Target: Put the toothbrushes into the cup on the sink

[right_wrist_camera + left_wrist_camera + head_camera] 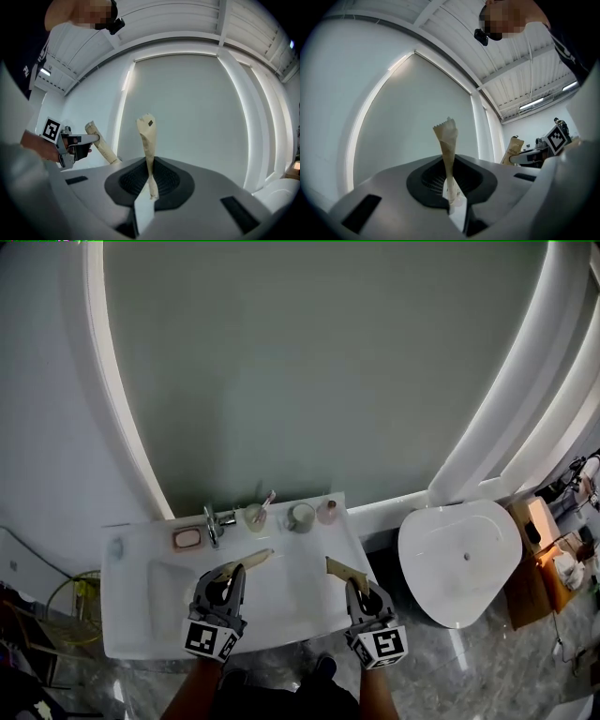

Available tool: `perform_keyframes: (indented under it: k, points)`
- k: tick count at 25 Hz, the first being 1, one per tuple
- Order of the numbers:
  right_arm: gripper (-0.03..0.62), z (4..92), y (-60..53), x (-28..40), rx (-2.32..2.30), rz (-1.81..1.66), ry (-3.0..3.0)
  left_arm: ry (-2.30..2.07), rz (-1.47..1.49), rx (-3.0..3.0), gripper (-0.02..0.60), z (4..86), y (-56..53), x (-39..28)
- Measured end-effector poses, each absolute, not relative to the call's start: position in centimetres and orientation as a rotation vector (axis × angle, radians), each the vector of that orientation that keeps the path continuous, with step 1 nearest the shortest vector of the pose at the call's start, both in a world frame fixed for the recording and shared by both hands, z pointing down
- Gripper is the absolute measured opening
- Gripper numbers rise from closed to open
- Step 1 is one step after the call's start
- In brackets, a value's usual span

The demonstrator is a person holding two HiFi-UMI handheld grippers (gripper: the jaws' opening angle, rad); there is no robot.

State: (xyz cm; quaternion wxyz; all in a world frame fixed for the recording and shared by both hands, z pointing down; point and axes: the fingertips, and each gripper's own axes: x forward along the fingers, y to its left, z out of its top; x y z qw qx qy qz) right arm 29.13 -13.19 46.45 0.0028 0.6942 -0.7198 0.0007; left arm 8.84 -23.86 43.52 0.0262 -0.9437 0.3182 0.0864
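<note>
My left fingers [236,579] are clenched on the left toothbrush [251,561], my right fingers [352,594] on the right toothbrush [339,568], both over the sink [281,607], short of the cup [253,519]. Paper-wrapped, light, stiff, likely slippery: I'd pinch the handle end, firmly.

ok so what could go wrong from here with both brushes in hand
The left wrapped toothbrush and right wrapped toothbrush are each pinched near one end by the left gripper and right gripper, so the long free part could swivel or slip. The cup stands beside the tap and already holds a brush, so a clumsy entry might tip it.
</note>
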Motion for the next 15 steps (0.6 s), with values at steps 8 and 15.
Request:
perform_keyframes:
  k: [8, 15]
  points:
    - [0.048, 46.4, -13.4, 37.0, 1.999, 0.04, -2.403, 1.169, 0.244, -2.808, 0.046, 42.0, -20.9, 16.3]
    - [0.048, 45.9, -13.8, 41.0, 1.862, 0.051, -2.499, 1.284, 0.231, -2.739, 0.046, 41.4, -18.4, 20.5]
